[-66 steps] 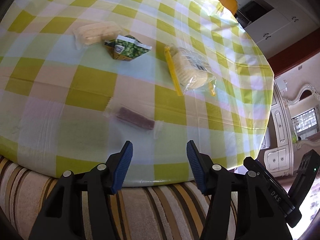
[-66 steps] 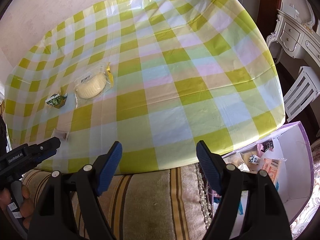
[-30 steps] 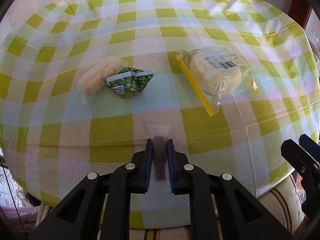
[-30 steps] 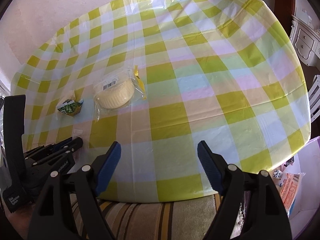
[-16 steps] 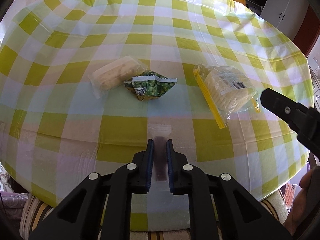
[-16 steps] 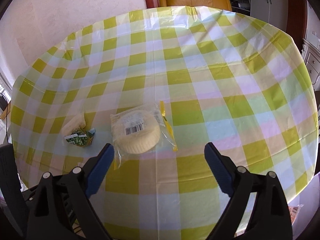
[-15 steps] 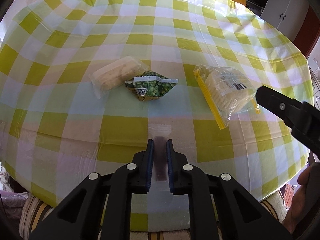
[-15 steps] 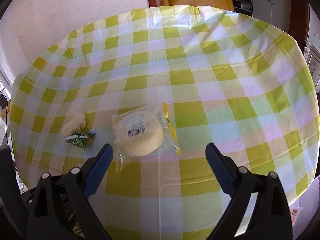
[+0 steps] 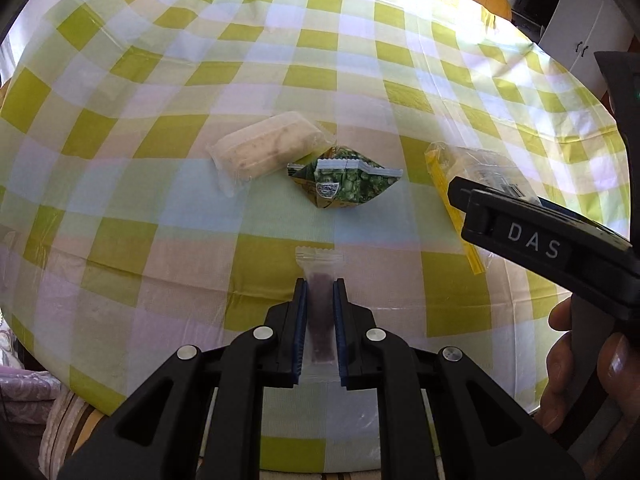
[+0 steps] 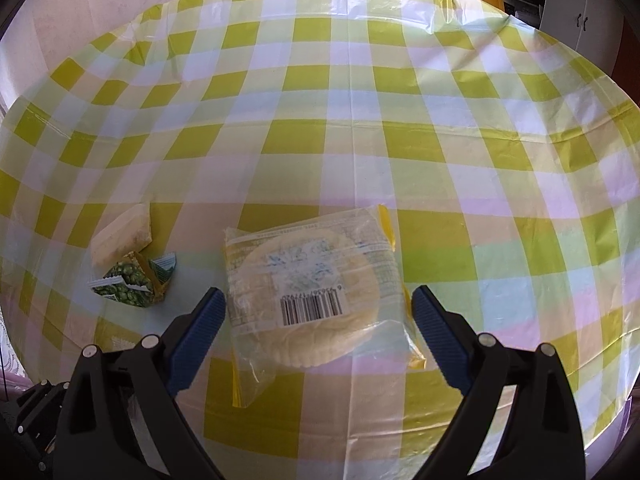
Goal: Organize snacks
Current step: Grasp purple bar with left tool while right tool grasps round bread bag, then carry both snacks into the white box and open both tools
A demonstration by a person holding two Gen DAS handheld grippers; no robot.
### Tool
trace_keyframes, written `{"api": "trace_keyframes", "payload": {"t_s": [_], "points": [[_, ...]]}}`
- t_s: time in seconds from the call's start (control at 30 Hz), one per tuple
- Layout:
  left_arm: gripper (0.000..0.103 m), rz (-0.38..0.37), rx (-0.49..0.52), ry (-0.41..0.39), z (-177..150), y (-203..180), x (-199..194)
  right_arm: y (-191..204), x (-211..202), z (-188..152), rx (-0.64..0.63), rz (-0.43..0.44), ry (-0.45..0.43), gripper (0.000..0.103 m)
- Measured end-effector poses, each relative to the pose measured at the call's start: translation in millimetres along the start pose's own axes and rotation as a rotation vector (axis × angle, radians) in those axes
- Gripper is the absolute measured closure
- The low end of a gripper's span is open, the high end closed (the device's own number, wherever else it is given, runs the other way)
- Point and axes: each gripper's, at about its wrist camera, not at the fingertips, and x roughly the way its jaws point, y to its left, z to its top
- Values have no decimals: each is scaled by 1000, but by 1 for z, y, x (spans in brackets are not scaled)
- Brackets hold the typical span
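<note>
While my left gripper pinches the dark bar over the checked cloth, my right gripper hangs wide open astride the biscuit bag. Farther left on the cloth, the green packet lies touching the pale cake.

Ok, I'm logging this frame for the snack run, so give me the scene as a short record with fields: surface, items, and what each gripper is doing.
surface: checked tablecloth
left gripper: shut on dark snack bar in clear wrapper
right gripper: open, one finger either side of round cracker bag, not gripping
other items: green pea packet; pale wrapped cake, touching the packet
cracker bag detail: barcode label facing up, yellow edge strip
</note>
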Motion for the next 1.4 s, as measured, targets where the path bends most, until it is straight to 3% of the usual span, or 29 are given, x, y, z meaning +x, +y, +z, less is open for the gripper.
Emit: {"api": "trace_keyframes", "payload": {"t_s": [0.2,0.33,0.43,0.57,0.73,1.4], "points": [[90,23,39,1,1,-5,1,-1,8,2,-11,4,2,9],[85,40,59,-1,0,-8,1,-3,16,0,-10,8,14,16],[86,30,51,-2,-1,-9,1,-3,14,-1,-13,27,3,28],[91,-1,22,-12,-1,-4,0,-4,10,-5,-6,24,-5,32],[92,-76,-22,-48,-1,4,-6,-14,1,-16,22,26,-3,33],[92,-112,60,-108,-13,-30,-41,-71,-68,-77,126,10,-32,33]]}}
